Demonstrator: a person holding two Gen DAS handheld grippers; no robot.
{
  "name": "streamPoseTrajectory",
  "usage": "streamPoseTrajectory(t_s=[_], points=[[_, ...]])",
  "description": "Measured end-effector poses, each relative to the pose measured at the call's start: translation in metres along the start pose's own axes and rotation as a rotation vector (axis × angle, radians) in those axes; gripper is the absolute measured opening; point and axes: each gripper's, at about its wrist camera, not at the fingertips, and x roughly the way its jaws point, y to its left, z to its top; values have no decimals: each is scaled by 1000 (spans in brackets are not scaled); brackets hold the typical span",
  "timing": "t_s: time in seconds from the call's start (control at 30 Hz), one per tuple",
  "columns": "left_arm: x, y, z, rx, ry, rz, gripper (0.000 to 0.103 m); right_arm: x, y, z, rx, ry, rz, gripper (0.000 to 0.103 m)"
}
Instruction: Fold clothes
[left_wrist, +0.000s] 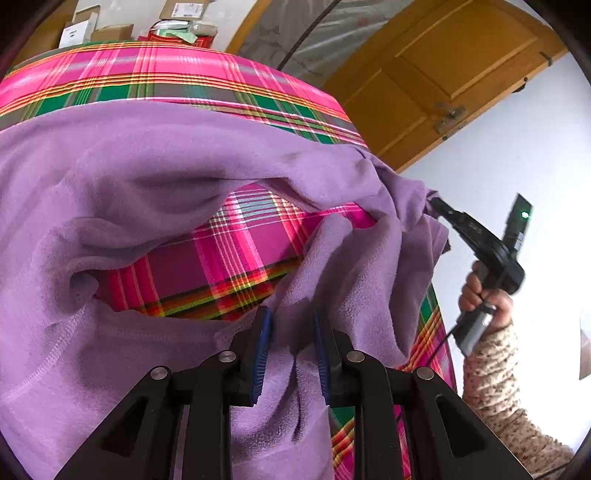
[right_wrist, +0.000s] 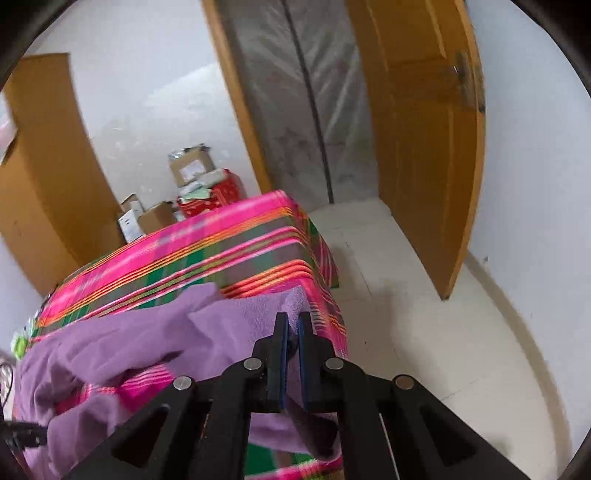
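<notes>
Both grippers are clamped on the purple fleece garment (left_wrist: 155, 177), which lies crumpled across the pink plaid tablecloth (left_wrist: 236, 254), filling most of the left wrist frame. My left gripper (left_wrist: 291, 343) pinches a bunched fold at lower centre, blue pads (left_wrist: 261, 354) pressing the fabric from both sides. My right gripper (right_wrist: 292, 347) is nearly shut on the garment's edge at the table's near right corner; in the left wrist view it sits at right, its tip (left_wrist: 437, 204) in the cloth. Cardboard boxes (right_wrist: 159, 214) upper left, wooden door (right_wrist: 424, 147) right
</notes>
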Motion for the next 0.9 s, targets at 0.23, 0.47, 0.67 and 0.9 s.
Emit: streamPoseTrajectory(t_s=[0.23,0.47,0.67,0.9], points=[[-4,2,-2,-18,-25,-10,24,18,-10,-2,16,40,-22,8],[-23,-2,-10,-28,-81,-42,24,-19,3,-3,-3,-27,-21,25],[-55,-2,-28,-31,-137,-60,24,-65,9,-15,63,-66,28,29],[-89,11,-62,-66,-193,-66,24,-102,48,-62,72,2,210,29]])
